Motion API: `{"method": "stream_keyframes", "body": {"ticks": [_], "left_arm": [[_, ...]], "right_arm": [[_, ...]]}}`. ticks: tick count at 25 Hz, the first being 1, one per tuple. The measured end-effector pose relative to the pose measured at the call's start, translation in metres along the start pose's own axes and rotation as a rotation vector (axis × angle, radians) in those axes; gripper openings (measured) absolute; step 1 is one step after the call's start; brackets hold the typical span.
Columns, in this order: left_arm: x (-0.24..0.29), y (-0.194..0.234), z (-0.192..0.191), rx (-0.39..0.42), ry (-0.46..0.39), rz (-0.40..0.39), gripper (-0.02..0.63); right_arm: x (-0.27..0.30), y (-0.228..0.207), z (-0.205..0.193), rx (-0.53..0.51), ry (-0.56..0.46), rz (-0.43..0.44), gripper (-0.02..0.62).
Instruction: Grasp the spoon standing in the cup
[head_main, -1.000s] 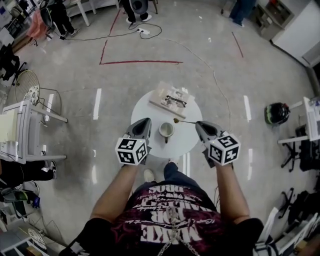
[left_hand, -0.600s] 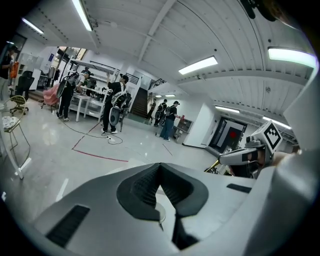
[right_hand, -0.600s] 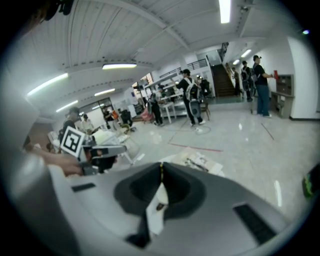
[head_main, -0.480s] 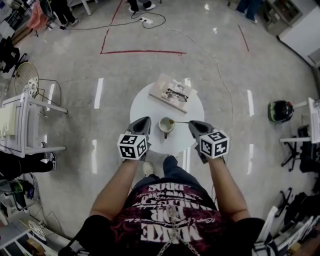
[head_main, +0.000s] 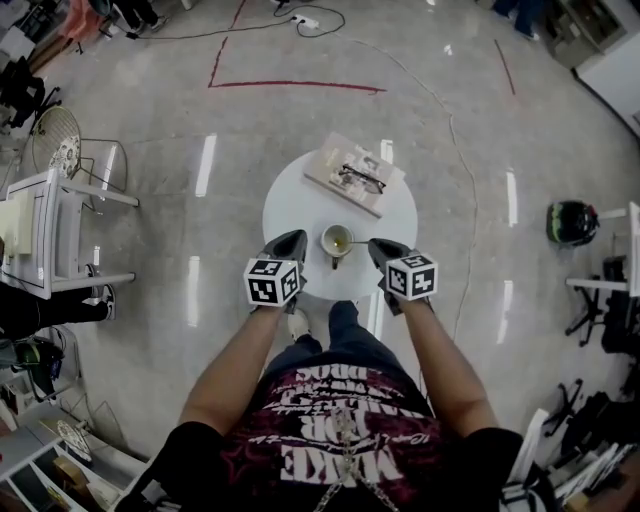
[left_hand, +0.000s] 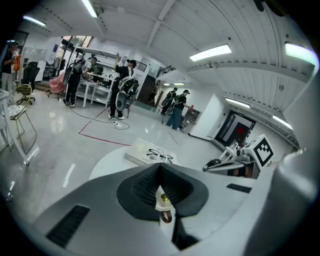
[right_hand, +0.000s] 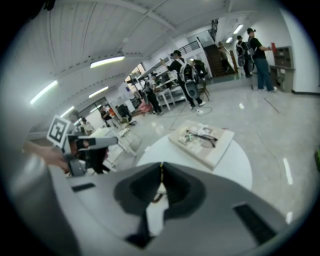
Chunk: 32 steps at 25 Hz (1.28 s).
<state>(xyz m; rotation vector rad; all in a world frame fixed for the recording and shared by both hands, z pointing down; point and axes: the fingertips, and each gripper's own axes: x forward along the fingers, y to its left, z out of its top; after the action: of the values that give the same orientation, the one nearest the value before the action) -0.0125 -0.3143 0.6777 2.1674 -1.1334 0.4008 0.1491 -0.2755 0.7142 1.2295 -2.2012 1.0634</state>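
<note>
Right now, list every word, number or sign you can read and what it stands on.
No text reads clearly.
Shirt: large print, upside down and warped, unreadable.
Book: cover print too small.
Left cube and right cube: black-and-white square markers, no letters.

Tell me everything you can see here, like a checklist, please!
Surface: round white table.
Job's things: cup near the table's front edge; spoon reaching from the cup to the right gripper.
Clutter: book with glasses lying on it.
Grippers: right gripper shut on the spoon's handle; left gripper shut, holding nothing, left of the cup.
Cables: cable curving over the floor beyond the table.
Surroundings: red tape on the floor, wire chair, helmet, people farther off.
</note>
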Motion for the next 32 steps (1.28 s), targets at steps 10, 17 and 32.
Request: {"method": "stream_keyframes", "body": {"ticks": [10, 17, 32], "left_arm": [[0.015, -0.003, -0.016, 0.009, 0.047, -0.014, 0.025], [0.013, -0.013, -0.005, 0.027, 0.031, -0.031, 0.025], [-0.024, -0.030, 0.032, 0.095, -0.081, -0.052, 0.025]], "right_arm": [[0.034, -0.023, -0.025, 0.070, 0.027, 0.012, 0.035], [0.040, -0.029, -0.044, -0.013, 0.086, -0.008, 0.145], [-0.054, -0.027, 0.014, -0.077, -0.166, -0.195, 0.158]]}}
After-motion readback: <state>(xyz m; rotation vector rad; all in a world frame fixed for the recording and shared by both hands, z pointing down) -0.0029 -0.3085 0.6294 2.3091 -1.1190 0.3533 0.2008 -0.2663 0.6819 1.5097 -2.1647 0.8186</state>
